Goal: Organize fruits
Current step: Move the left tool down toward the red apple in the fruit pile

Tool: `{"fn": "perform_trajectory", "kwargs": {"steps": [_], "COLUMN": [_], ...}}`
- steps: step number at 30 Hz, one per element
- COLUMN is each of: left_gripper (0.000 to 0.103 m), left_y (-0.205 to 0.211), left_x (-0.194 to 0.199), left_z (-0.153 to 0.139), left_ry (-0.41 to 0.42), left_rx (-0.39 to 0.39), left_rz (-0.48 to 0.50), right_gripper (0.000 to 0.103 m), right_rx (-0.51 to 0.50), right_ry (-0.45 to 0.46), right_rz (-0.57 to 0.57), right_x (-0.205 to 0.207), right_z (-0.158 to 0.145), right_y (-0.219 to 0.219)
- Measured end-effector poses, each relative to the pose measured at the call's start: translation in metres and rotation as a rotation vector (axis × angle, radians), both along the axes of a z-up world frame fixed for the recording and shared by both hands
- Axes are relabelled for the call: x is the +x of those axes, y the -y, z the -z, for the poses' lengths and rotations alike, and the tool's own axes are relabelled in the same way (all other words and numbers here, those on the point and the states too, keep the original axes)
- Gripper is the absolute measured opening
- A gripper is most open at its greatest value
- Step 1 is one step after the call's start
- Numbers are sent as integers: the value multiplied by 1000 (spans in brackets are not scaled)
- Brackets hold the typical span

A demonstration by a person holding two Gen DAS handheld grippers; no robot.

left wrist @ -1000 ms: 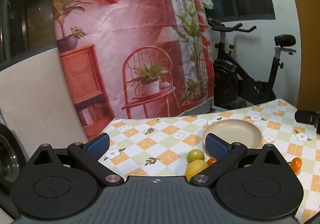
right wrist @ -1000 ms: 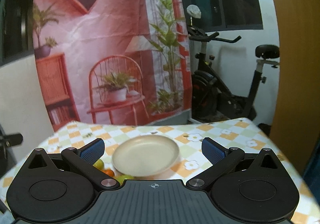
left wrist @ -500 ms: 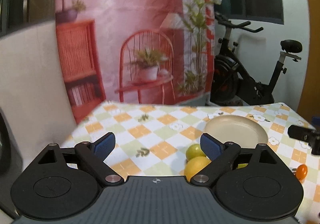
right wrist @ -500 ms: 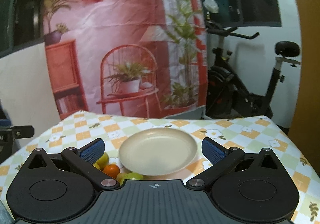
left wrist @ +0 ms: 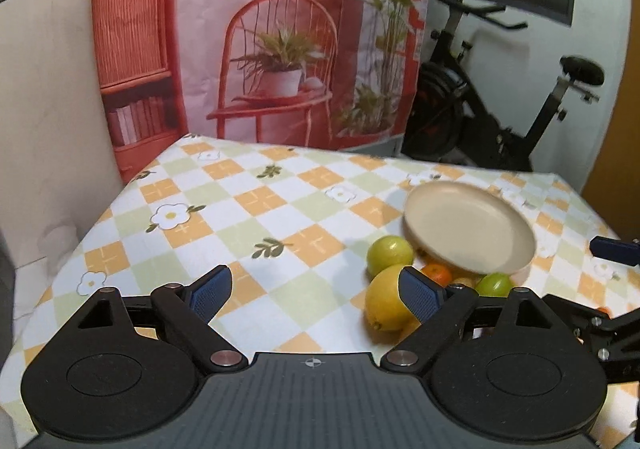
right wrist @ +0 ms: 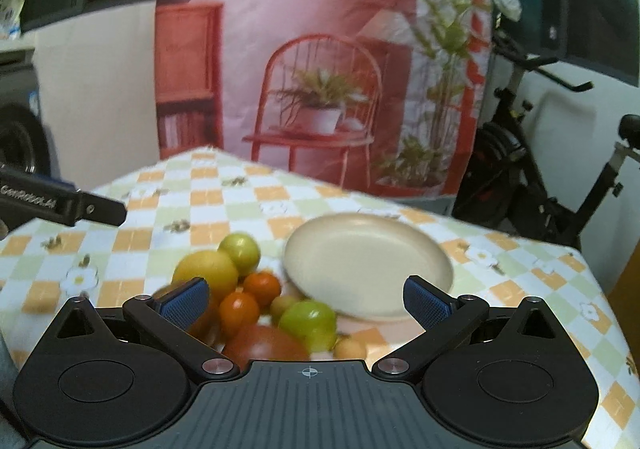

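An empty beige plate [right wrist: 368,259] sits on the checkered tablecloth; it also shows in the left wrist view [left wrist: 468,227]. A pile of fruit lies by its near left rim: a yellow lemon [right wrist: 206,271], a green lime [right wrist: 239,248], small orange fruits [right wrist: 262,289], a green fruit [right wrist: 308,323] and a red-brown fruit [right wrist: 266,343]. My right gripper [right wrist: 306,299] is open just above the pile. My left gripper [left wrist: 316,295] is open and empty, with the lemon [left wrist: 384,299] behind its right finger and the lime [left wrist: 390,255] beyond.
The table [left wrist: 240,209] has its far edge against a pink printed backdrop [left wrist: 280,29]. An exercise bike [left wrist: 500,109] stands behind the table at the right. The left gripper's body shows in the right wrist view [right wrist: 60,203] at the left edge.
Both grippers have tilted down and moved in toward the table. The fruit pile and plate now appear larger and closer. Both stay open.
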State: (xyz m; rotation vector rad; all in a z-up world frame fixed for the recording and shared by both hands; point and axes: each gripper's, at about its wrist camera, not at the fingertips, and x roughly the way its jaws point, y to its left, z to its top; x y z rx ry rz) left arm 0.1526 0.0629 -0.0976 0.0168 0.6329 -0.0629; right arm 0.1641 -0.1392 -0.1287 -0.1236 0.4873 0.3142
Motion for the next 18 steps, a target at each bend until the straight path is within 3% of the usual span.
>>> {"fn": "perform_trajectory", "kwargs": {"steps": [6,8,10,12,18], "left_gripper": [89,78,62,55,54], "left_y": [6,2,-2,-8,-9], "left_x": [2,4,5,9,18], "left_z": [13,17,21,24,36], "left_ry": [-39,-60,-86,-116,-162], "left_rx": [34,-11,-67,-134,-285], "left_rz": [50,55,67,88,132], "right_gripper": [103,103,103,103,103], "right_rx": [-26,-18,-19,-31,-42], "right_ry": [-28,-50,-69,-83,-111], "right_rz": [-35,-66,-99,-131,-232], "right_x": [3,3,5,6,9], "right_z": [9,10,11,13,13], "right_y": [-7,-7,-10,-13,-23]}}
